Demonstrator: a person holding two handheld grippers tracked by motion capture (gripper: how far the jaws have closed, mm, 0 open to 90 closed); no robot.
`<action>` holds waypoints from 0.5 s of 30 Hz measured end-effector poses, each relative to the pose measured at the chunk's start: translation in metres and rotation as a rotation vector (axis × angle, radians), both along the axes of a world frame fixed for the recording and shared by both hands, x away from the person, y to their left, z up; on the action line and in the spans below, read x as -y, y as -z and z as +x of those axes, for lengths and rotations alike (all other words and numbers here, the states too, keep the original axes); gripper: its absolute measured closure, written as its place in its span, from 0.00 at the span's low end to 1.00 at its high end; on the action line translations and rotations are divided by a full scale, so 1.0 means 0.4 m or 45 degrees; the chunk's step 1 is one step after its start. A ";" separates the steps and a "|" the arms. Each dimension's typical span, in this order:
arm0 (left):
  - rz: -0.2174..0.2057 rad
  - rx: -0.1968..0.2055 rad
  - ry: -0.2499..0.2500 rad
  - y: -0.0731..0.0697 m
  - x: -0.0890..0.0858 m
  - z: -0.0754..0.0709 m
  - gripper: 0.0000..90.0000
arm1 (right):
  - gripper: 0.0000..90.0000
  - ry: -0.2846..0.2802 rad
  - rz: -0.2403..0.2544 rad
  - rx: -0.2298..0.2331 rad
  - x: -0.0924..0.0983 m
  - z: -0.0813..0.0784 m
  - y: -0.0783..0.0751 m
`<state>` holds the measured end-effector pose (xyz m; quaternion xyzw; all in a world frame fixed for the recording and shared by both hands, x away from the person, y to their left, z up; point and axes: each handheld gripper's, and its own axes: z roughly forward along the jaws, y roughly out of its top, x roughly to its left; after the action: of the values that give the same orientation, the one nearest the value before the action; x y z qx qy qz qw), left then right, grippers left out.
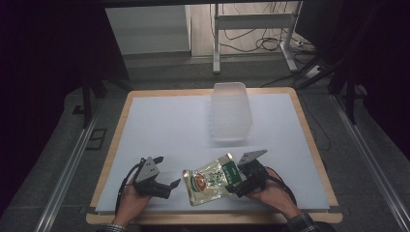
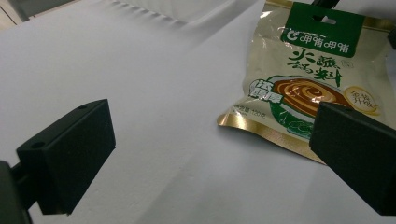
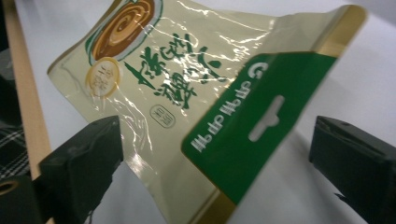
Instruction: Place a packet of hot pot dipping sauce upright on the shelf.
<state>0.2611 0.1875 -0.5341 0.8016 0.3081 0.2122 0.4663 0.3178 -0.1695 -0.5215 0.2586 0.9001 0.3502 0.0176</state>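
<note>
A gold snack pouch (image 1: 209, 180) with a green header lies on the white mat near the table's front edge. My left gripper (image 1: 169, 187) stands open just left of it. In the left gripper view its jaws are wide apart over bare mat, and the pouch (image 2: 308, 79) lies ahead to the right, partly behind the right jaw. My right gripper (image 1: 235, 184) is open at the pouch's right end. In the right gripper view the green header (image 3: 252, 121) sits between the two spread jaws, its edge curling up off the mat, and neither jaw presses on it.
A clear plastic container (image 1: 231, 112) stands at the back centre of the white mat (image 1: 164, 125). The wooden table edge (image 1: 212, 218) runs close in front of both hands. Beyond the table are a metal frame's legs (image 1: 216, 43) and loose cables on the floor.
</note>
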 end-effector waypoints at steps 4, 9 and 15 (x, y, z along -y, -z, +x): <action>0.002 0.000 -0.002 0.001 -0.001 0.000 0.00 | 0.10 -0.021 -0.003 -0.005 -0.012 0.010 0.006; 0.002 -0.001 -0.003 0.001 -0.001 -0.001 0.00 | 0.16 -0.056 -0.002 -0.026 -0.027 0.022 0.005; 0.003 0.000 -0.003 0.001 0.000 -0.001 0.00 | 0.33 -0.046 -0.022 -0.015 -0.044 0.027 0.000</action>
<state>0.2606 0.1874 -0.5343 0.8017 0.3088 0.2132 0.4652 0.3285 -0.1521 -0.5215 0.2439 0.9078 0.3410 0.0083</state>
